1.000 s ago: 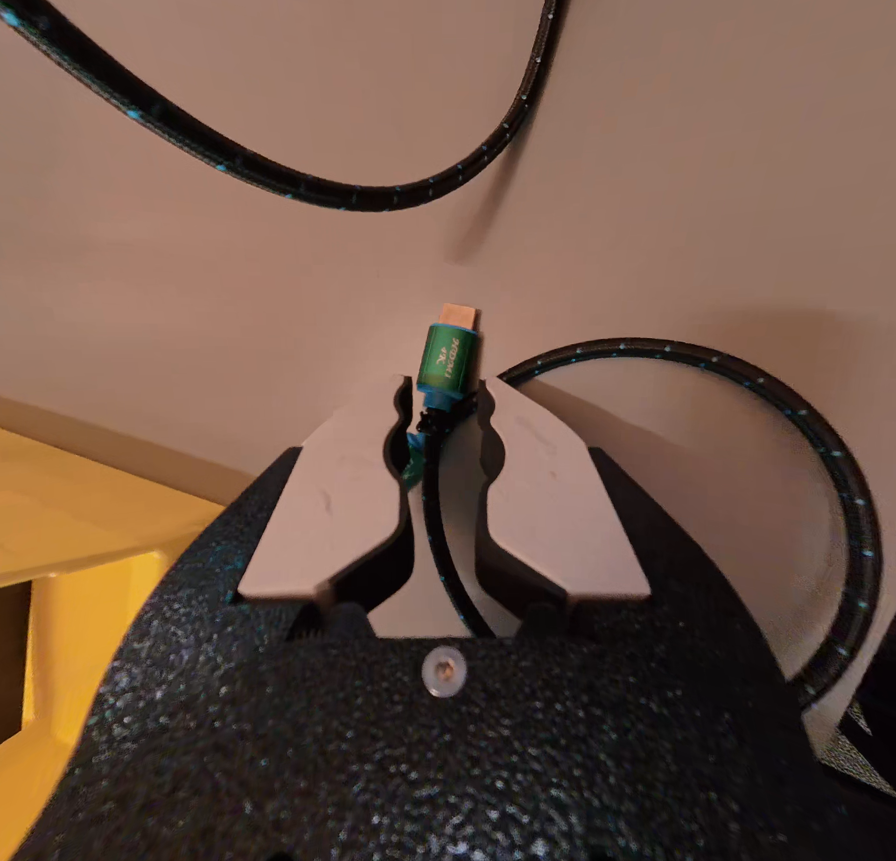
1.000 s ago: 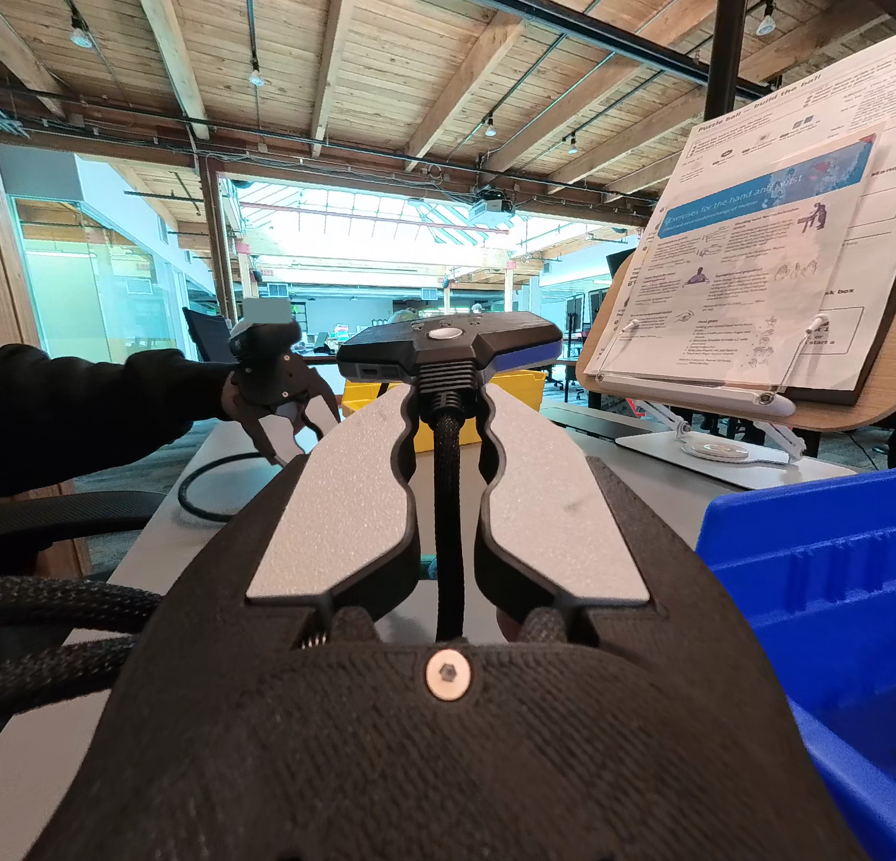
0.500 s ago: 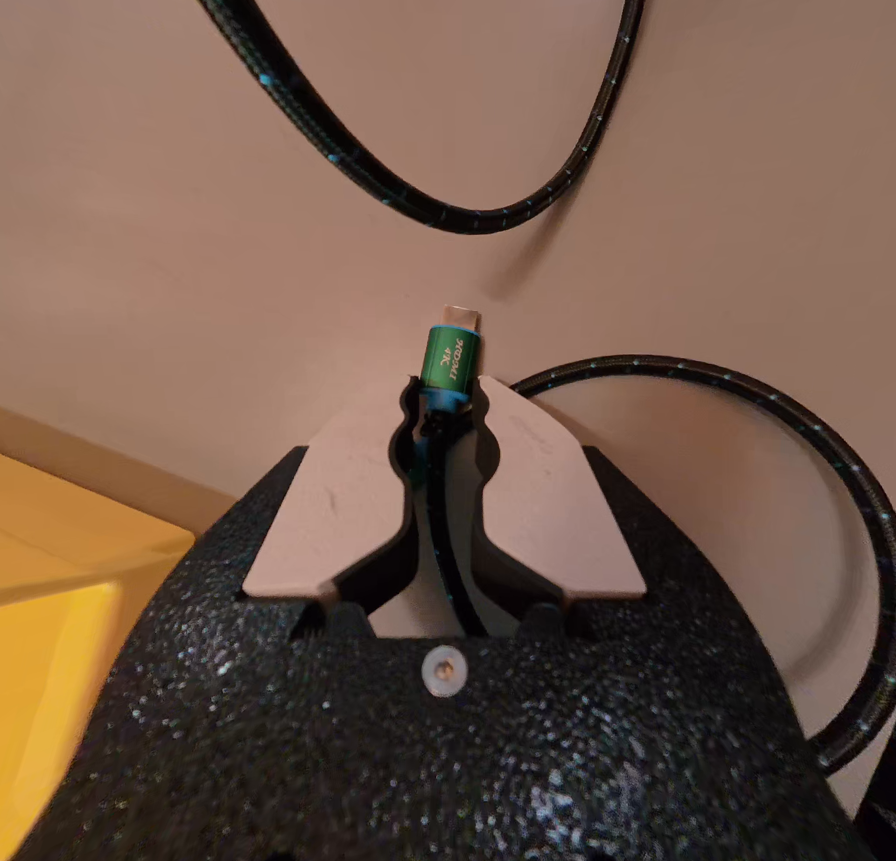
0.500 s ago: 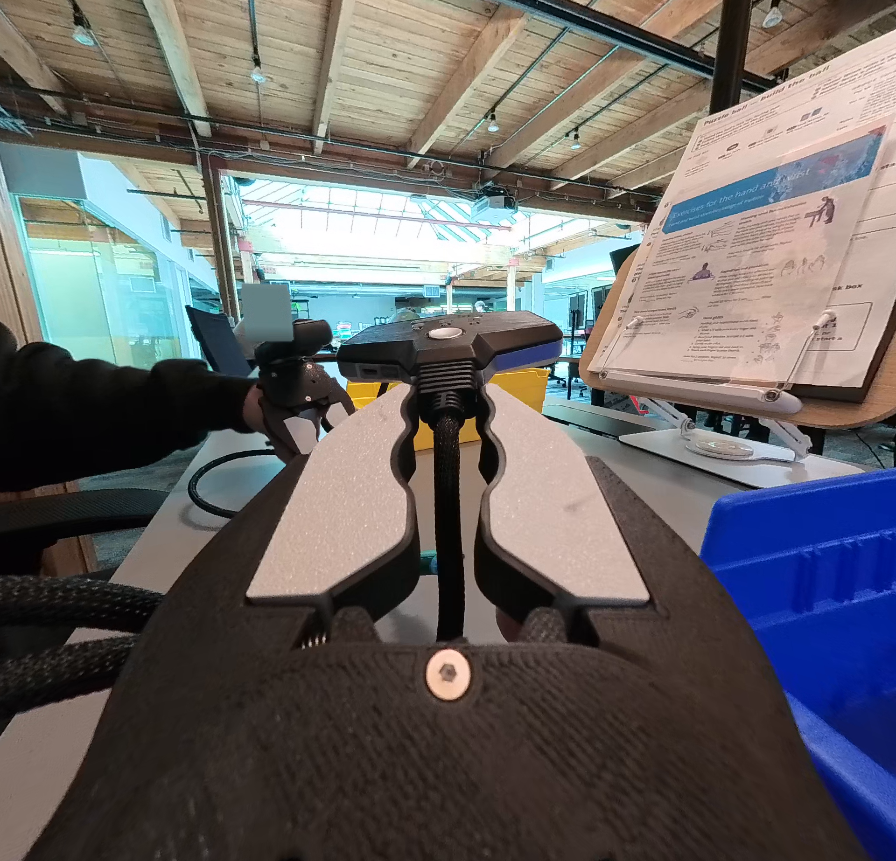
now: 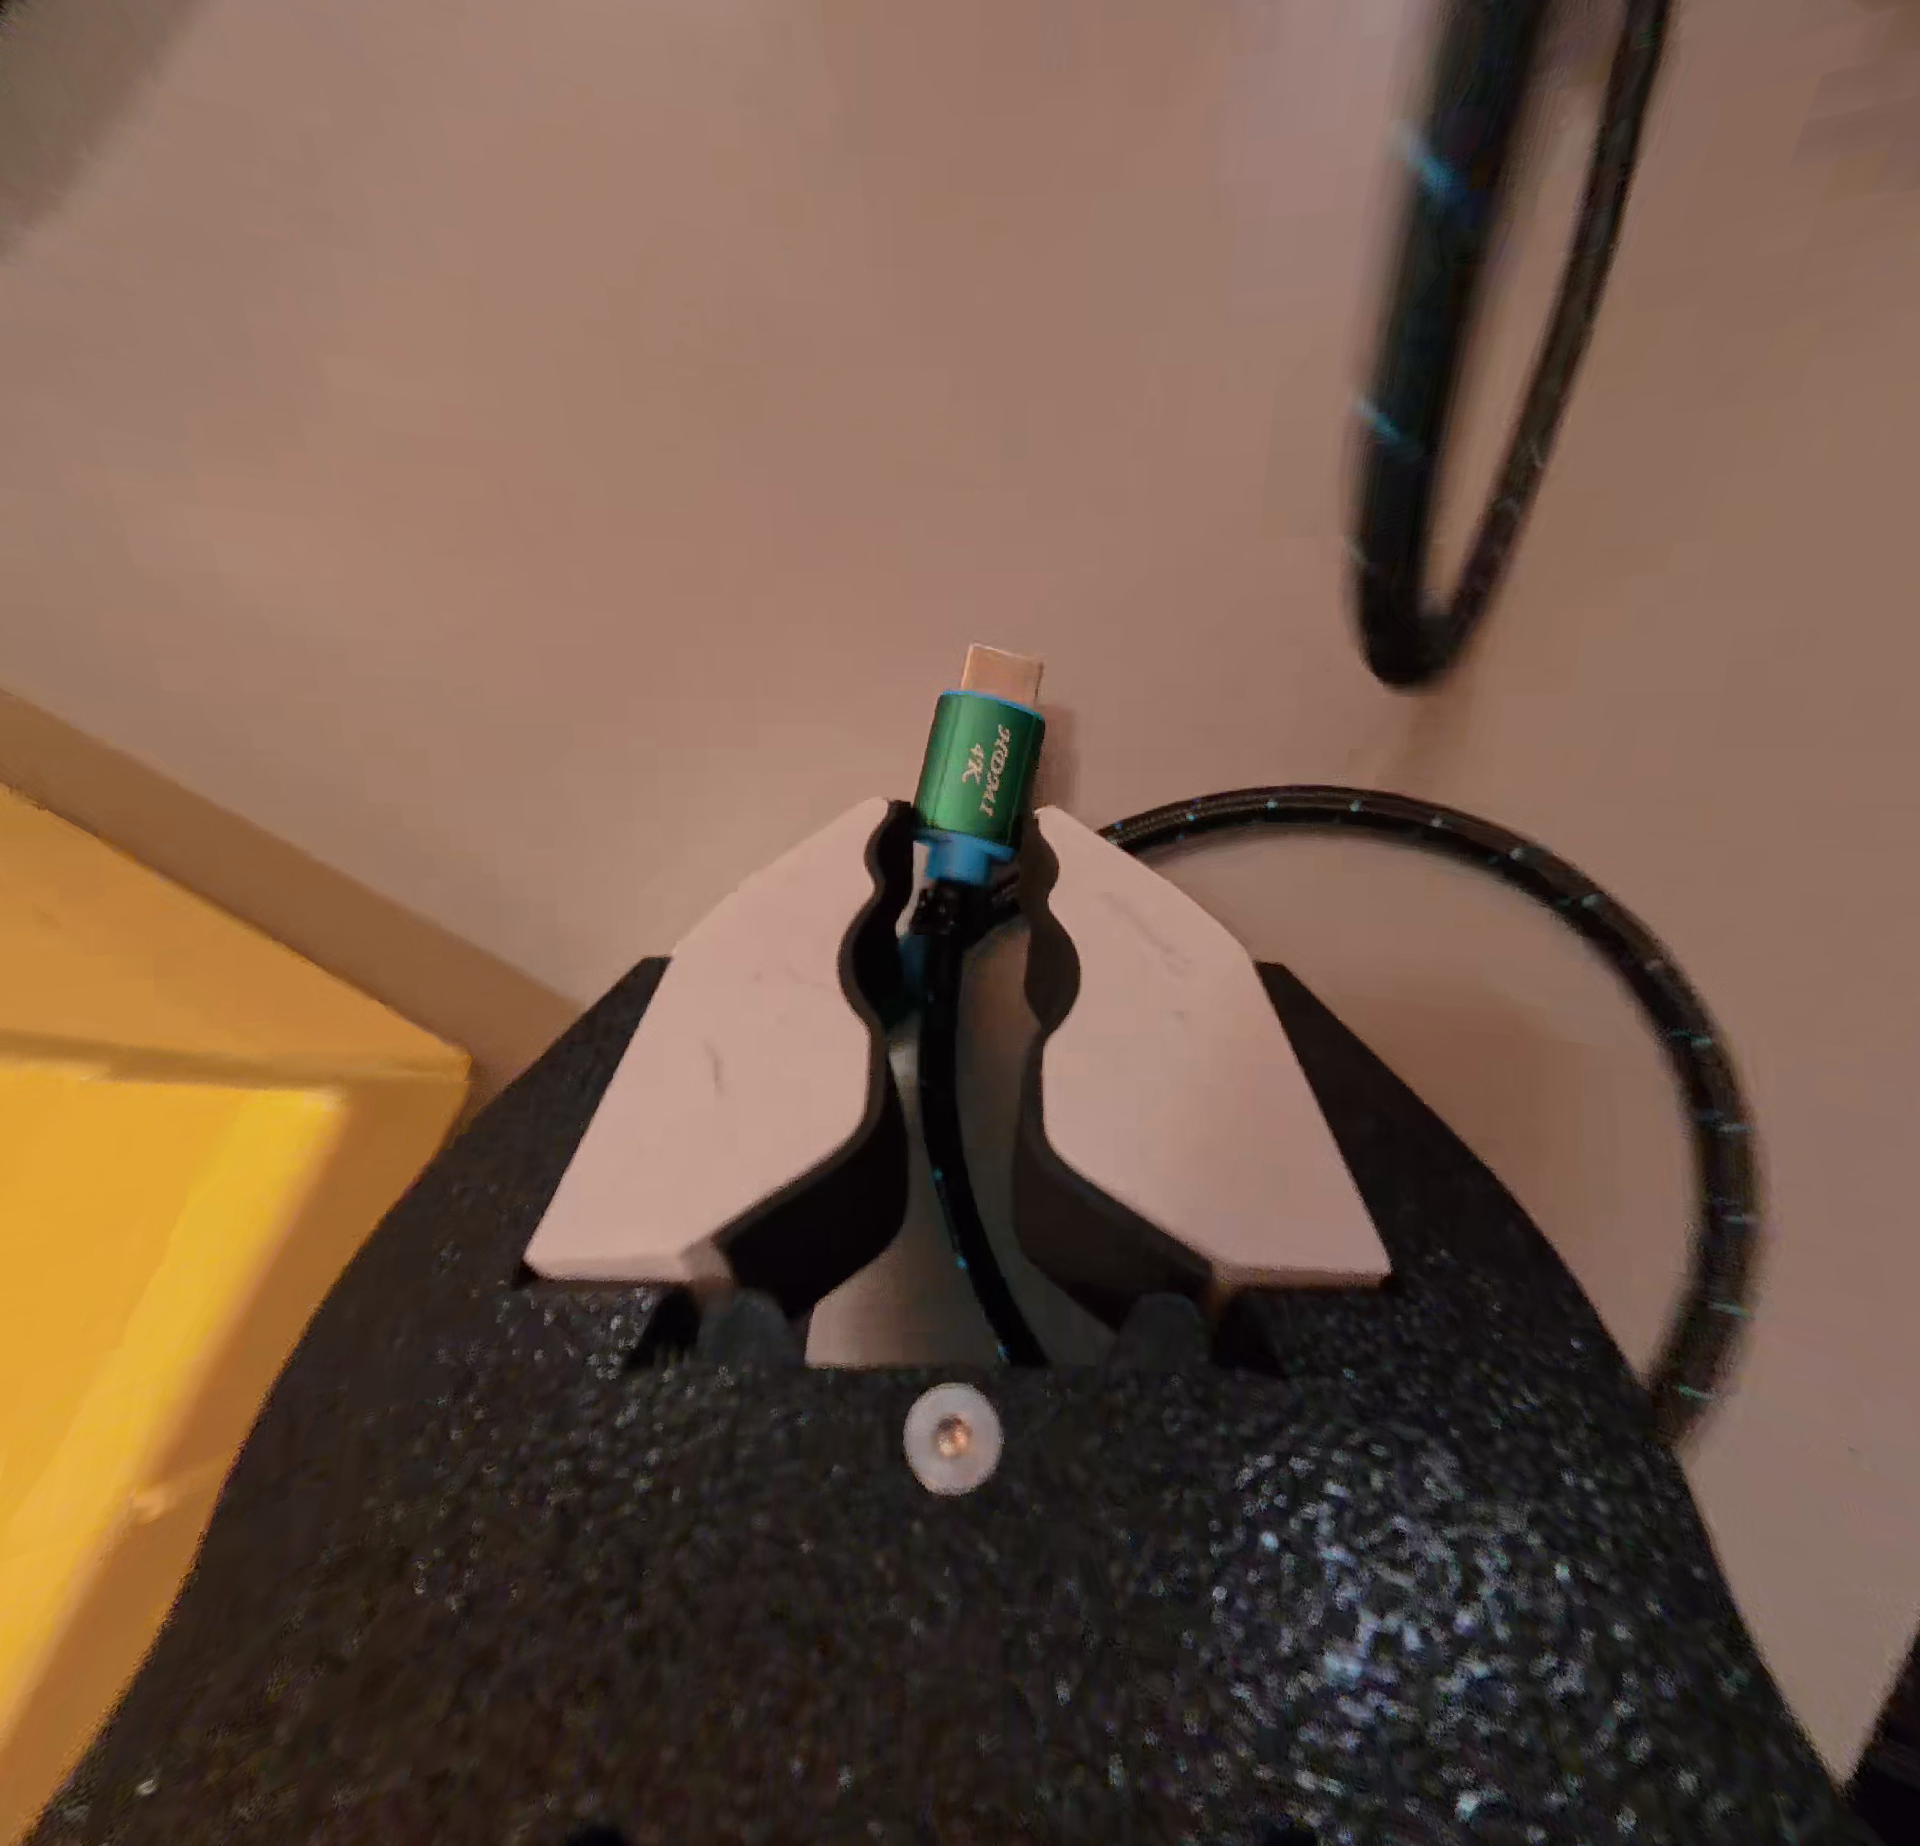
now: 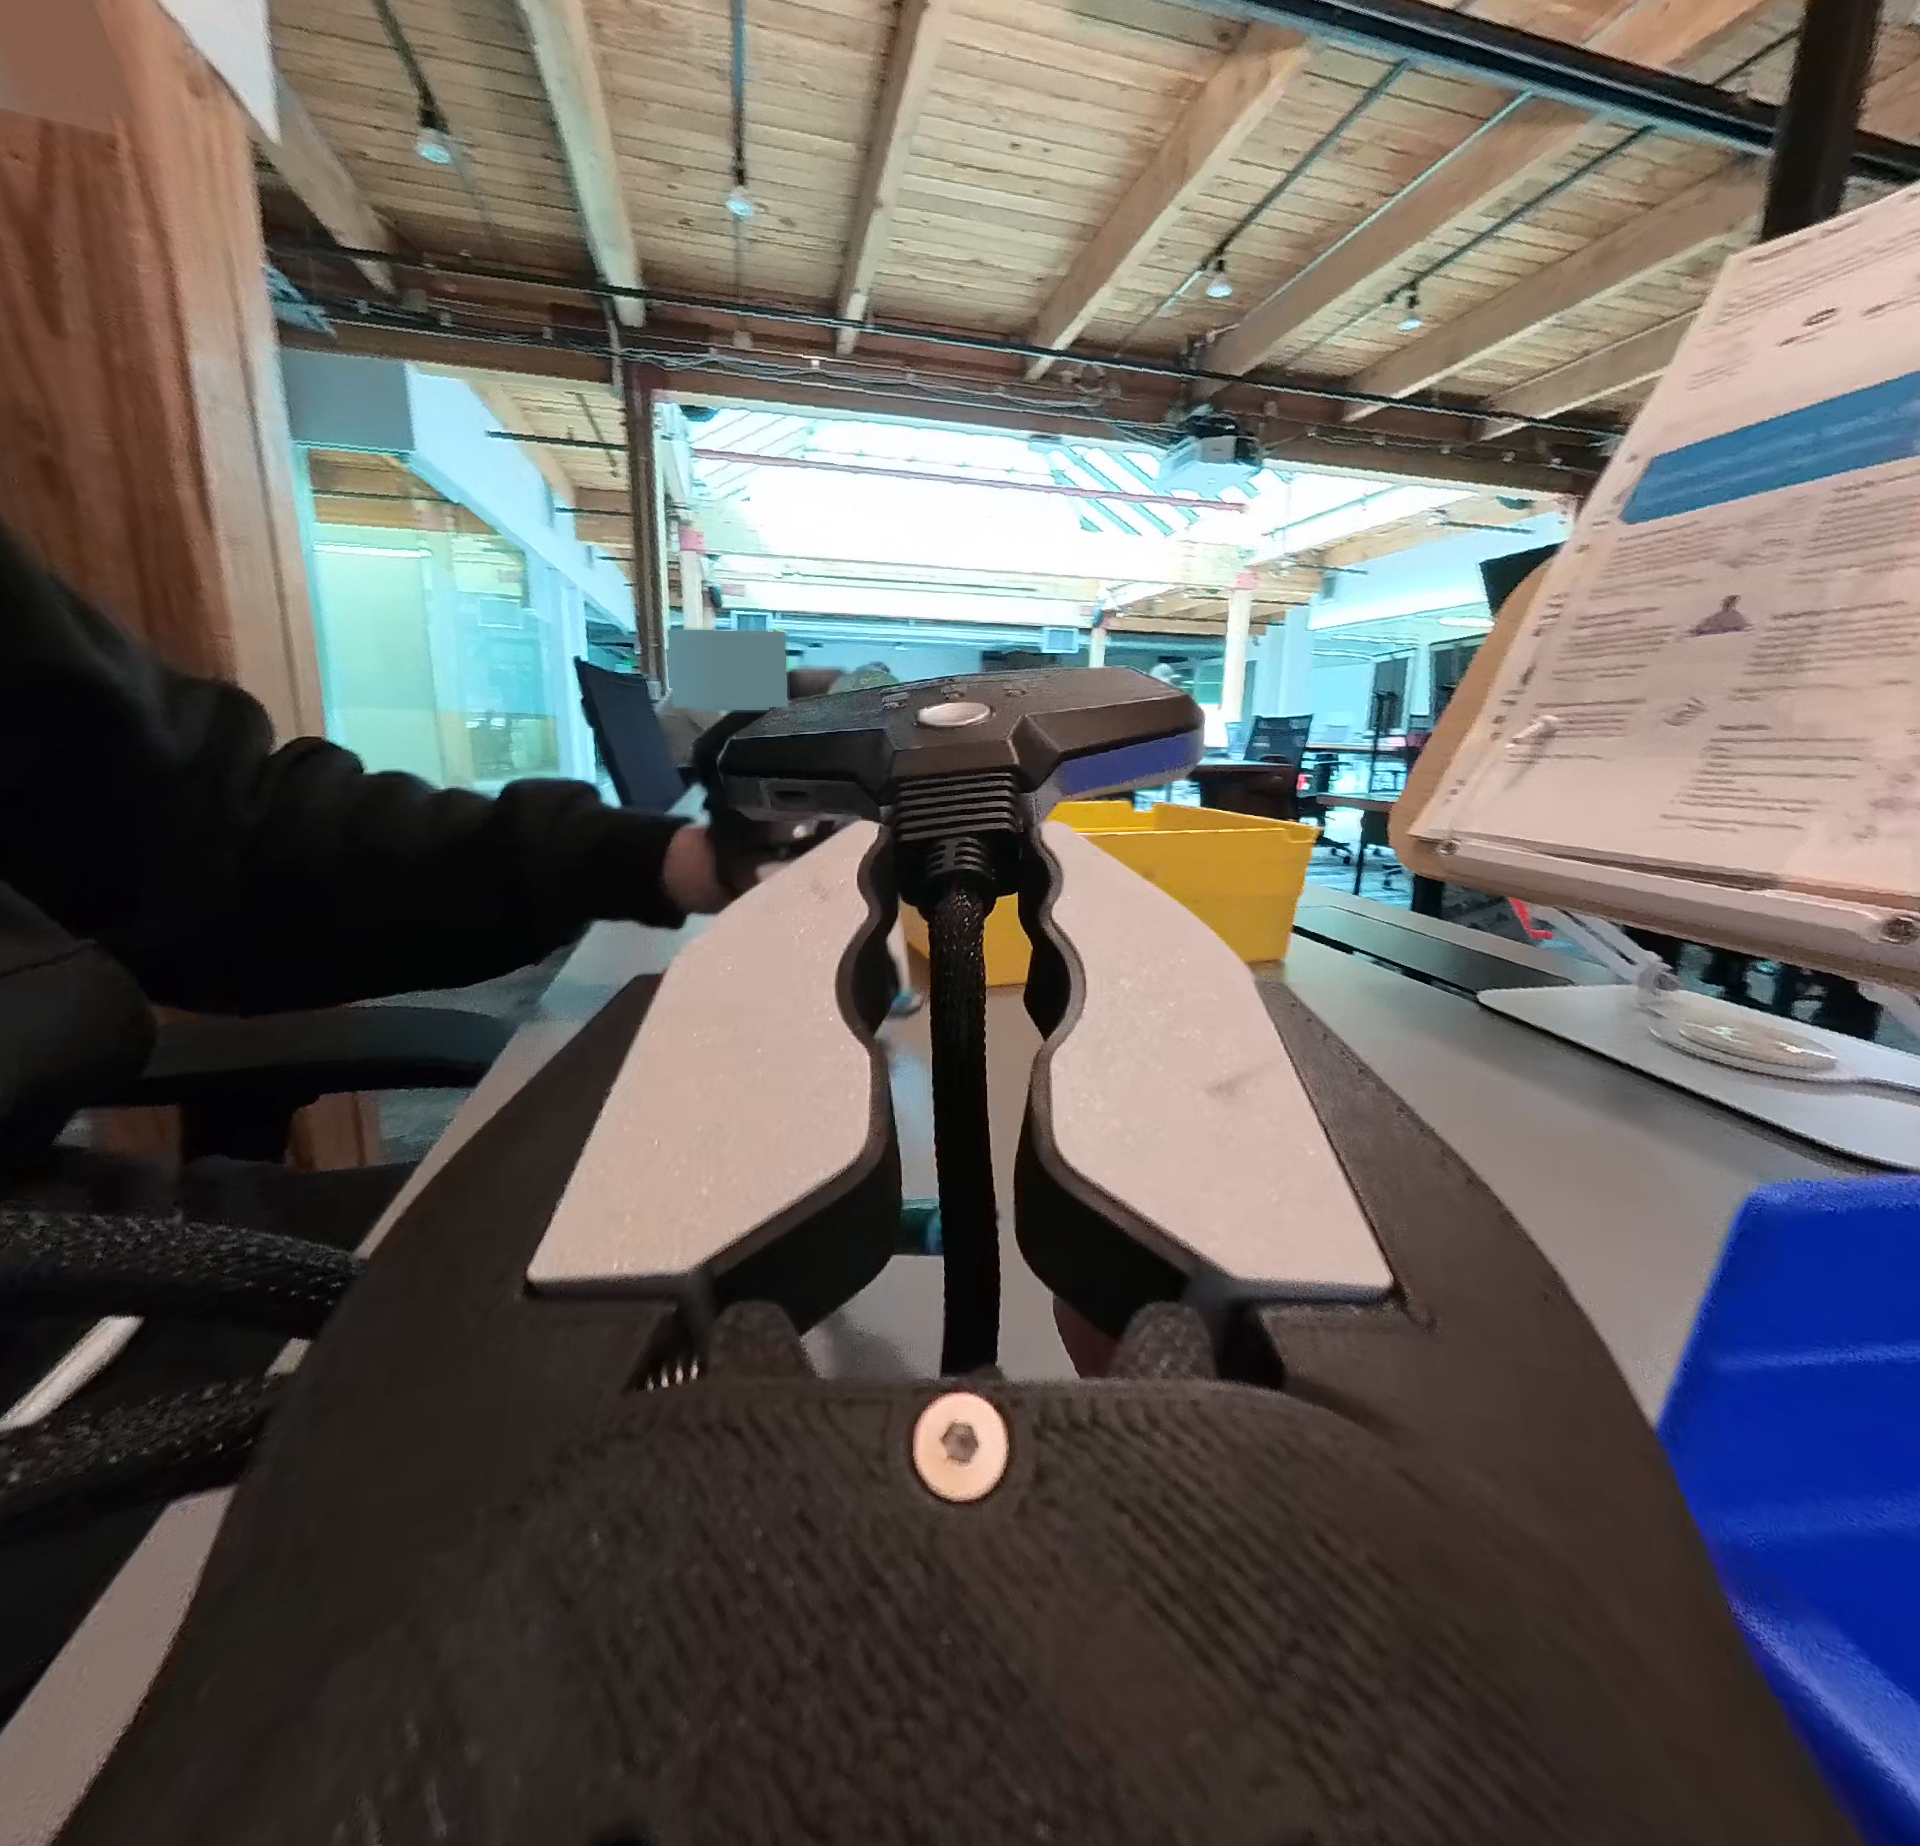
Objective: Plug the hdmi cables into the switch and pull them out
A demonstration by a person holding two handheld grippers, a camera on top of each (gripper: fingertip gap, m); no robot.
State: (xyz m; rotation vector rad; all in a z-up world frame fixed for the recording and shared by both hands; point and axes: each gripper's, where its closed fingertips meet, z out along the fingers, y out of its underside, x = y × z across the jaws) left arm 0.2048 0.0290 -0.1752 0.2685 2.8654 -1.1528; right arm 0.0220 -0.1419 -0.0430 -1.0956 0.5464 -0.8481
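Note:
My left gripper (image 5: 961, 840) is shut on the blue collar of a green HDMI plug (image 5: 977, 770), whose metal tip points away over the table. Its black braided cable (image 5: 1621, 975) loops round to the right. My right gripper (image 6: 958, 846) is shut on the ribbed neck of the black HDMI switch (image 6: 961, 736), held level above the table; the switch's own thick braided cable (image 6: 961, 1100) runs back between the fingers. An open port shows on the switch's left side (image 6: 784, 794). The person's left hand (image 6: 701, 866) shows behind the switch, its gripper mostly hidden.
A yellow bin (image 5: 156, 1173) lies at the left in the left wrist view and behind the switch in the right wrist view (image 6: 1174, 887). A blue bin (image 6: 1808, 1433) stands at the right. A document stand with papers (image 6: 1714, 716) stands at the far right. A blurred cable loop (image 5: 1496, 342) lies ahead.
My left gripper has swung with the green plug; the cable loop ahead shifted to the upper right. In the right wrist view the left hand moved right, behind the switch, and the right view turned left.

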